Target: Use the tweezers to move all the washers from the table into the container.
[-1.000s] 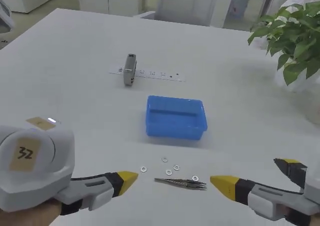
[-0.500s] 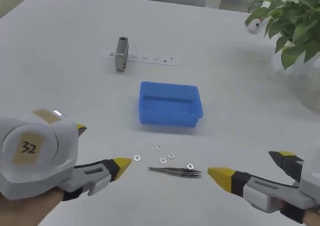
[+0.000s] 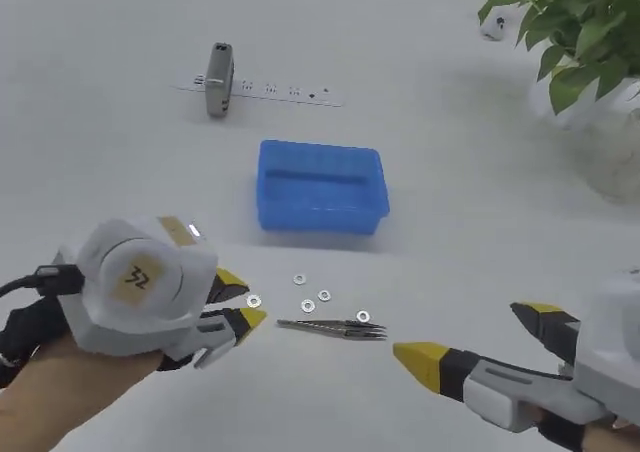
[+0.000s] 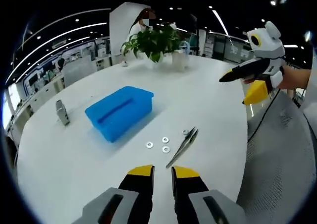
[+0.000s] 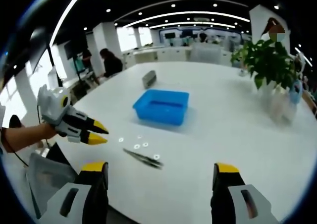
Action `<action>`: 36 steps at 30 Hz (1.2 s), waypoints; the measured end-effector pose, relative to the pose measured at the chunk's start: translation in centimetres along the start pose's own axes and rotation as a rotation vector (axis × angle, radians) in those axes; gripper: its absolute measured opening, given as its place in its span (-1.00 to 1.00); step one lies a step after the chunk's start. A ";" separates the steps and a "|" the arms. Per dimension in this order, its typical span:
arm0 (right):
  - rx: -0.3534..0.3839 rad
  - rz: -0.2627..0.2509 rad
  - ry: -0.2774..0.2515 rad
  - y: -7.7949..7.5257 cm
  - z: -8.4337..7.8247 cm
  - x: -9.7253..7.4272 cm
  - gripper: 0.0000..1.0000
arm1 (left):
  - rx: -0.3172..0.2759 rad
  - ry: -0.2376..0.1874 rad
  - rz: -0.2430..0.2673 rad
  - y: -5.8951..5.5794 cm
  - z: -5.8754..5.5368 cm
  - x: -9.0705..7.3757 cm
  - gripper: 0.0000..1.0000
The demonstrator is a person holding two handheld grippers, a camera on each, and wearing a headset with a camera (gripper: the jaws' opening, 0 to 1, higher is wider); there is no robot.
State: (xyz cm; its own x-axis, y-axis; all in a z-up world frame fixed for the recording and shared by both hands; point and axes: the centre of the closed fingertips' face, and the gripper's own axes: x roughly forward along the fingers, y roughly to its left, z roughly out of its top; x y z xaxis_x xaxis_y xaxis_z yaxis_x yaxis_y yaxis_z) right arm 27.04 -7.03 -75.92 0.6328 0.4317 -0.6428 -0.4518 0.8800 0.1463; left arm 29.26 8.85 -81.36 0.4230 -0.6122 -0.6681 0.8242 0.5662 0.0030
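Though thin, metal tweezers (image 3: 333, 328) beside round washers (image 3: 307, 306)

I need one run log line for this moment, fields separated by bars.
left hand-held gripper: slightly open, empty | right hand-held gripper: open, empty | tweezers, washers: on table | container: empty

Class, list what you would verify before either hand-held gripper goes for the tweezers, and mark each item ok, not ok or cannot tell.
1. The tweezers lie free on the table: ok.
2. The right hand-held gripper is empty, jaws wide apart: ok.
3. The left hand-held gripper is empty, jaws narrowly apart: ok.
4. The blue container is upright, top open: ok.
5. The nearest washer lies clear of the tweezers: cannot tell.
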 end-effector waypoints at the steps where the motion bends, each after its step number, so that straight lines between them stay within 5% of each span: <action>1: 0.001 0.001 0.002 0.0 0.0 0.0 0.71 | 0.003 0.012 -0.016 -0.2 -0.2 0.4 -0.81; 12: -0.003 0.009 0.022 0.6 -0.5 0.0 0.71 | 0.134 0.104 -0.070 -0.3 -2.5 4.4 -0.95; 23: -0.009 0.014 0.039 1.2 -0.9 -0.4 0.71 | 0.205 0.104 -0.125 -1.3 -2.1 5.3 -1.00; 36: -0.137 0.105 0.071 4.6 -0.8 0.7 0.49 | 0.290 0.029 -0.130 -3.7 0.9 1.0 -1.00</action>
State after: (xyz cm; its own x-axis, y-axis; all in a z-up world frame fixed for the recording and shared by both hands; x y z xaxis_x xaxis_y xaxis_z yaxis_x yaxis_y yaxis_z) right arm 24.87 -2.79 -76.35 0.5341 0.5003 -0.6816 -0.5973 0.7938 0.1146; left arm 26.97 5.58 -81.38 0.2996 -0.6508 -0.6976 0.9454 0.3008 0.1254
